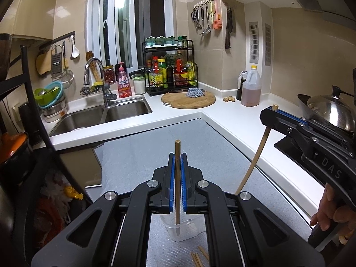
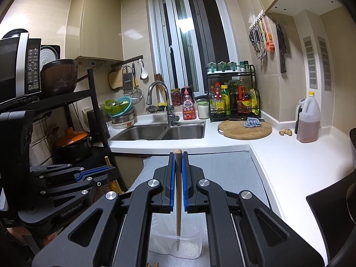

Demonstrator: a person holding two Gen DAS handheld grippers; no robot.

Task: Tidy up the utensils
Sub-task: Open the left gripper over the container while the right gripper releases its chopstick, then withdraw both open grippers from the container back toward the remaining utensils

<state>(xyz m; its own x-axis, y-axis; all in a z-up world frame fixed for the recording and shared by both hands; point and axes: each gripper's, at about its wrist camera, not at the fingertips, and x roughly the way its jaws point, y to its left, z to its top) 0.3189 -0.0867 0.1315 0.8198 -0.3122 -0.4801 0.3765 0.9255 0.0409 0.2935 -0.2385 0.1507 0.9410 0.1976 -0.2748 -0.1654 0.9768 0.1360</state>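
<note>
In the left wrist view my left gripper (image 1: 177, 155) is shut on an upright wooden chopstick (image 1: 177, 178). The stick's lower tip reaches into a clear plastic container (image 1: 189, 229) standing on the grey mat (image 1: 155, 146). At the right edge, a hand holds my right gripper (image 1: 272, 111), shut on a second chopstick (image 1: 255, 155) that slants down towards the container. The right wrist view shows the right gripper (image 2: 178, 155) clamping its chopstick (image 2: 178, 189) with the tip inside the container (image 2: 191, 247). The left gripper (image 2: 111, 169) sits at the left. Several loose chopsticks (image 1: 198, 258) lie on the mat.
A white L-shaped counter (image 1: 233, 120) wraps the mat. It carries a double sink (image 1: 133, 99), a round cutting board (image 1: 189, 100), an oil jug (image 1: 251, 89) and a lidded wok (image 1: 329, 109). A black rack with an orange pot (image 2: 71, 138) stands left.
</note>
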